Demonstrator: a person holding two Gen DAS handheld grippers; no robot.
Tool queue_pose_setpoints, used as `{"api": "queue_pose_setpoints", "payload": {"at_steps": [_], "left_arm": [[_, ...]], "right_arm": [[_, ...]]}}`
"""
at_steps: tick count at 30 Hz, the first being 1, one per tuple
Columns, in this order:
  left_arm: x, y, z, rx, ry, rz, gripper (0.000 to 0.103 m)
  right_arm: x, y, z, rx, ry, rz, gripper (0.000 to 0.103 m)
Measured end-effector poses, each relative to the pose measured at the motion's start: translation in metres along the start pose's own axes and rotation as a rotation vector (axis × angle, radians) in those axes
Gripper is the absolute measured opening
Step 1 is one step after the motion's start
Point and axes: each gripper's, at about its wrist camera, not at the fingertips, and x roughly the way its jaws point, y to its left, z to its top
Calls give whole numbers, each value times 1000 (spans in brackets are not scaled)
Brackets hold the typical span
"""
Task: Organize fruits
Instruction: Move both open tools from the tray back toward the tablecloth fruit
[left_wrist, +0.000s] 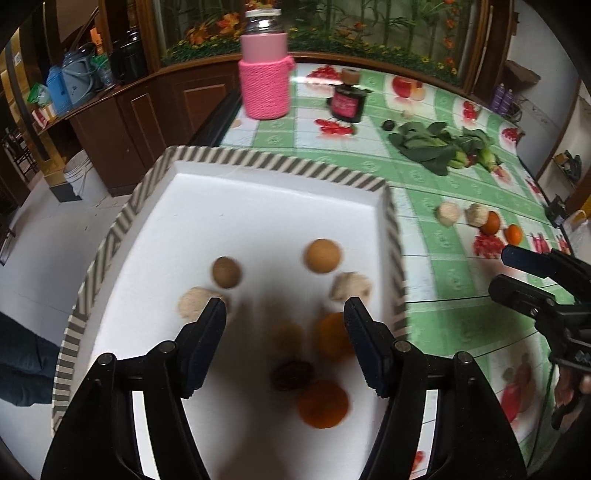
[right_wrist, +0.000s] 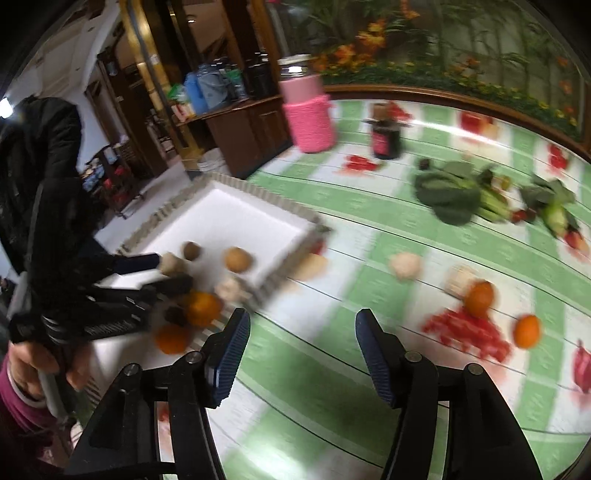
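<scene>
A white tray (left_wrist: 258, 206) with a striped rim holds several fruits: a brown ball (left_wrist: 226, 272), a tan ball (left_wrist: 322, 256), two pale lumps (left_wrist: 351, 286), two oranges (left_wrist: 323, 404) and a dark red piece (left_wrist: 291, 374). My left gripper (left_wrist: 284, 306) hangs open above them, nothing between its fingers. My right gripper (right_wrist: 303, 325) is open and empty over the green tablecloth, right of the tray (right_wrist: 236, 210). Two oranges (right_wrist: 479, 298) and pale lumps (right_wrist: 406, 266) lie loose on the cloth beyond it. In the left wrist view, the right gripper (left_wrist: 517, 273) shows at the right edge.
A pink knitted bottle (left_wrist: 264, 81) and a dark jar (left_wrist: 347, 105) stand at the back of the table. Leafy greens (left_wrist: 436, 146) lie at the back right. The tray sits at the table's left corner, with floor beyond. A person's dark sleeve (right_wrist: 48, 155) is at left.
</scene>
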Motion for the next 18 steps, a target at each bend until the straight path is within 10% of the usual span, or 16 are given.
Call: {"api": "queue_pose_setpoints", "payload": {"at_steps": [18], "left_arm": [[28, -116, 31, 147, 30, -132, 65]], "right_arm": [[-35, -119, -31, 129, -6, -187, 62]]}}
